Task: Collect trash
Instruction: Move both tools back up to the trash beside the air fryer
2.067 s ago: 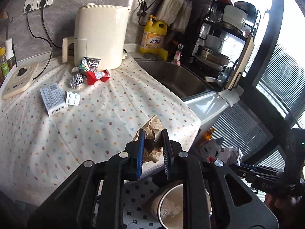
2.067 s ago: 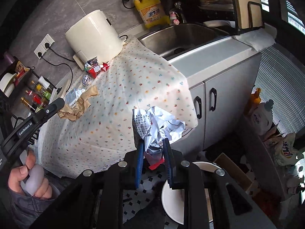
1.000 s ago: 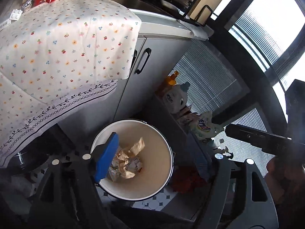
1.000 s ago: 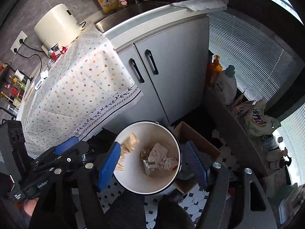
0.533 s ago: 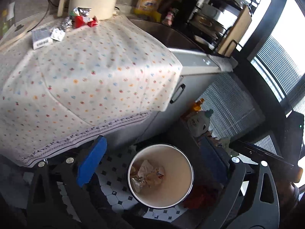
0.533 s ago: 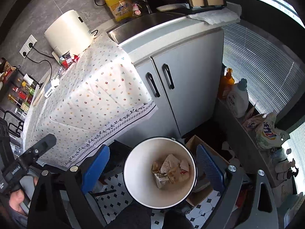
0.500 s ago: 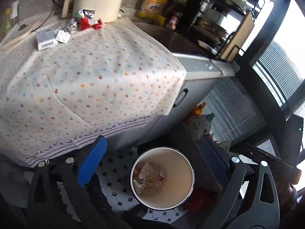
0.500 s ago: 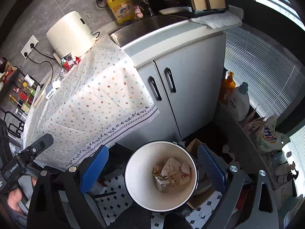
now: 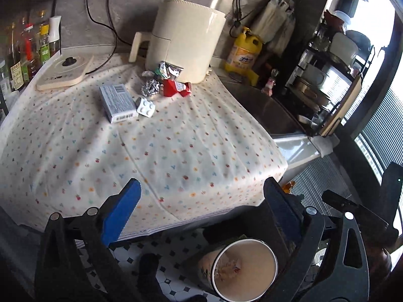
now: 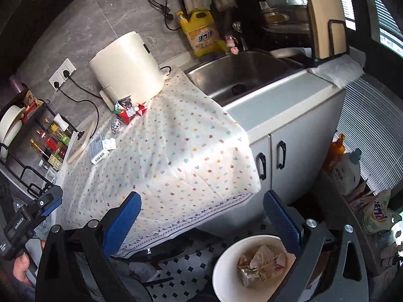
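My left gripper stands open and empty over the front edge of the cloth-covered counter. My right gripper is open and empty too, near the counter's corner. A white bin on the floor holds crumpled paper and wrappers; the bin also shows in the left wrist view. At the back of the cloth lie a grey box, a white pill blister, a foil ball, a red carton and a shiny wrapper.
A cream appliance stands behind the trash. A yellow detergent jug and a steel sink lie to the right. Bottles line the left wall. Cabinet doors and floor bottles are beside the bin.
Both grippers let their crumpled trash fall into the bin, opened wide, then rose and tilted up from the bin toward the counter.
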Demonstrator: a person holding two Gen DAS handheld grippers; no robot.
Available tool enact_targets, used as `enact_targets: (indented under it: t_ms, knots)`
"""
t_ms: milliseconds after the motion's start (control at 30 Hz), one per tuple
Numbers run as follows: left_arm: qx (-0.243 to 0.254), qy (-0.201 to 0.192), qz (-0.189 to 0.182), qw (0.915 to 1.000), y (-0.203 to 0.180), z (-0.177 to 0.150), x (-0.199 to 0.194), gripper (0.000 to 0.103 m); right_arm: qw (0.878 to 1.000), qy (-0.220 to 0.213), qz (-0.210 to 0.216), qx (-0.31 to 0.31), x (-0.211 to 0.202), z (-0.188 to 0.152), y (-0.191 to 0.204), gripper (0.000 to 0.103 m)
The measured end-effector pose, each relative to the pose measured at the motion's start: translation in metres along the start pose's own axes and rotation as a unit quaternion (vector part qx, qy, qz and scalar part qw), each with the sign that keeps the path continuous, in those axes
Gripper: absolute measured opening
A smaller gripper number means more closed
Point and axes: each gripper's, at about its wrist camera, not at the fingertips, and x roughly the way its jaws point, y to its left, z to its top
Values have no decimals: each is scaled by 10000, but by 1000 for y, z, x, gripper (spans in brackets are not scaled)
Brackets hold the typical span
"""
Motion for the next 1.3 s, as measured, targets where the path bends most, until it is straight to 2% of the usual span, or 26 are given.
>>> enact_targets:
  t_ms: [367,700,833,1033,1067,1133,1200,1300]
  knots:
    - [-184,-149,87,9997,69,54,17,97,9998,-53,80,-166,62,46,78,95]
    - [-357,-355,-28,9987,124,110,51,97,9992,17,251,-322,114,78,138,95]
    - [-315,-290,-147,9990,129,131,80,97,9976,157,249,-620,135,91,155,94]
    - [-205,-89,-378,9990,123,156,128,97,9979,275,202,-555,160,111,156,88]
    - [-140,-58,-372,9992,121,158,136,97,9981,279,189,-512,164,114,155,88]
    - [-8,-55,-137,9999,115,164,148,96,9986,306,123,-419,171,118,151,88]
    - [91,67,-229,9997,110,170,162,91,9988,341,93,-324,177,121,147,88]
    - [288,230,-155,9992,104,177,180,90,9988,412,42,-259,186,123,144,87]
